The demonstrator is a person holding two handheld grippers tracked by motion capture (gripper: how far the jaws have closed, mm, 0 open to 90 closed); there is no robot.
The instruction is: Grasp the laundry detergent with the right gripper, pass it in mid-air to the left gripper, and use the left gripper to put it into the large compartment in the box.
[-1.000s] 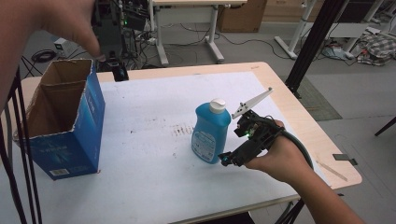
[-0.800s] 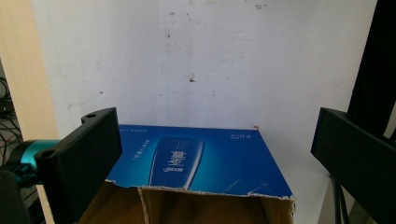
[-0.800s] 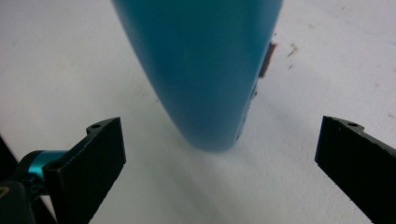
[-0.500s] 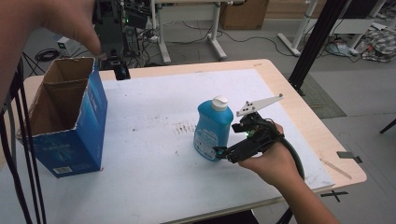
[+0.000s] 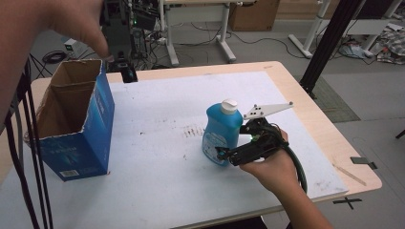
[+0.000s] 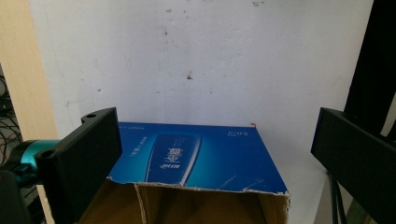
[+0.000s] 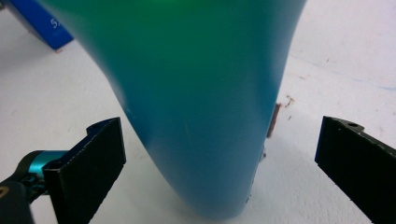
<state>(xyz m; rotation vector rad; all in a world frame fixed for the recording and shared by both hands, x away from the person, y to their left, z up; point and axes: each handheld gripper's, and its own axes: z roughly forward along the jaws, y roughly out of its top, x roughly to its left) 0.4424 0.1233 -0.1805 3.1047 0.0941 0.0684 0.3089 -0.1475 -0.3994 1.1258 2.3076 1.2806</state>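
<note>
The room was lit evenly and rather softly from overhead, so the white surface (image 5: 157,143) read pale grey with no hard glare. The blue box (image 5: 76,129) threw only a faint shadow at its base, and its open inside sat in brown gloom. A hand (image 5: 71,21) close to the high camera was large, blurred and dim. In the right gripper view the blue bottle (image 7: 196,93) stood so near the lens that it was soft, with a green cast across its top. The black fingers (image 6: 88,158) in the left gripper view were dark and slightly out of focus.
</note>
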